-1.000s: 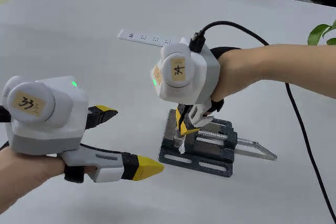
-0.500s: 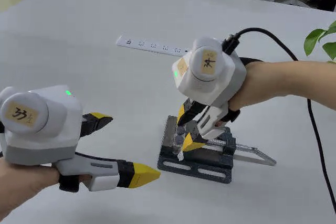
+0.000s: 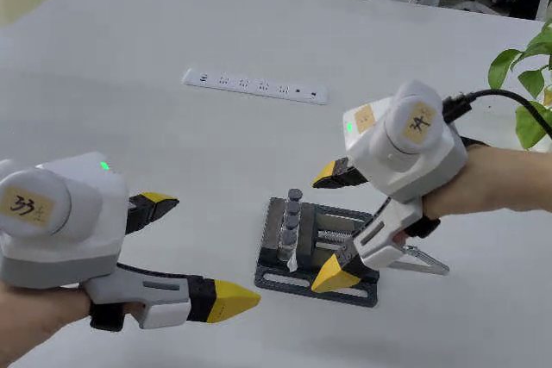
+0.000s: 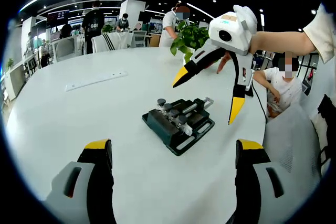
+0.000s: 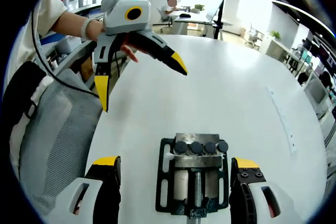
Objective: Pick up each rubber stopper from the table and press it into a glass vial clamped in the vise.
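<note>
A black vise (image 3: 355,266) sits mid-table and clamps a row of several glass vials (image 3: 288,246), each capped with a dark rubber stopper (image 3: 295,195). My right gripper (image 3: 329,228) hovers just right of the vise, open and holding nothing. The right gripper view looks down on the vise (image 5: 195,188) and the stoppers (image 5: 202,147) between its own open fingers (image 5: 107,165). My left gripper (image 3: 197,252) is at the lower left, open and holding nothing, well apart from the vise. Its view has the vise (image 4: 181,127) ahead and the right gripper (image 4: 206,100) above it.
A white power strip (image 3: 256,86) lies at the back of the grey table (image 3: 129,84). A green plant (image 3: 526,75) and a black cable (image 3: 504,96) are at the right. The vise handle (image 3: 424,261) sticks out rightward. People and chairs stand beyond the table.
My right gripper has lifted off the vials, drawn back to the right and opened wide. The left gripper has stayed about where it was. The head camera shifted.
</note>
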Motion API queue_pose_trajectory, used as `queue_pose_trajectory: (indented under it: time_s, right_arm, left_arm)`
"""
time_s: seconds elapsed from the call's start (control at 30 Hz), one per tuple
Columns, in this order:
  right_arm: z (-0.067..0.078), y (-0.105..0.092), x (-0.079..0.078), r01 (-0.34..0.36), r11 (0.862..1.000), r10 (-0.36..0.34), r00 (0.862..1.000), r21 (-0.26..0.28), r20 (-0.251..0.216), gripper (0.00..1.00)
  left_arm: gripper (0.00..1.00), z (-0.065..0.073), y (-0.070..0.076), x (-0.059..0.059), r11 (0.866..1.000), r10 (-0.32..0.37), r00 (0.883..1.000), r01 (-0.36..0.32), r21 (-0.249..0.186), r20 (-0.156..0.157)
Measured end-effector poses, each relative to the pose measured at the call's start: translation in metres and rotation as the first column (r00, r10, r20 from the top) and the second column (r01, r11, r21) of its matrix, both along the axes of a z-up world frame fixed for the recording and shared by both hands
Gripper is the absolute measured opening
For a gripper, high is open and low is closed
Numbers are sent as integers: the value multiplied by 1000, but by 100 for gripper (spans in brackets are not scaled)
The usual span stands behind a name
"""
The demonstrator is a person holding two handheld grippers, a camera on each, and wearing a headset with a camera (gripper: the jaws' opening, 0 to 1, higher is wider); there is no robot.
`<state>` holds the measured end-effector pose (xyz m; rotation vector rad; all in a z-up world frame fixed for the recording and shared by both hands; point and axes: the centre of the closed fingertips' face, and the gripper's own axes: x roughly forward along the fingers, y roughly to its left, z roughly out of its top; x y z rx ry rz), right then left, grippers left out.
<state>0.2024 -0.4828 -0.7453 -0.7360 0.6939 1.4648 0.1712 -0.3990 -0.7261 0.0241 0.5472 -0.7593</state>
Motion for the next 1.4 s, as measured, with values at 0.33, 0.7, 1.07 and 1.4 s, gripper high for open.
queue_pose_trajectory:
  time_s: [0.33, 0.7, 1.07, 1.4]
  right_arm:
    - [-1, -40, -10, 155, 985, -154, 988, 72, -20, 99]
    - [-8, -84, -21, 346, 928, -342, 938, 140, -57, 99]
    - [-13, -120, -36, 479, 857, -470, 878, 188, -94, 99]
    - [-16, -133, -52, 536, 818, -522, 844, 206, -122, 99]
  left_arm:
    - [99, 1, 0, 0, 1000, -12, 1000, 12, 11, 6]
    - [99, -3, 4, -6, 1000, -11, 1000, 11, 28, 0]
    - [99, -7, 6, -13, 999, -8, 1000, 8, 42, -11]
    - [99, -7, 5, -17, 999, -8, 1000, 9, 53, -17]
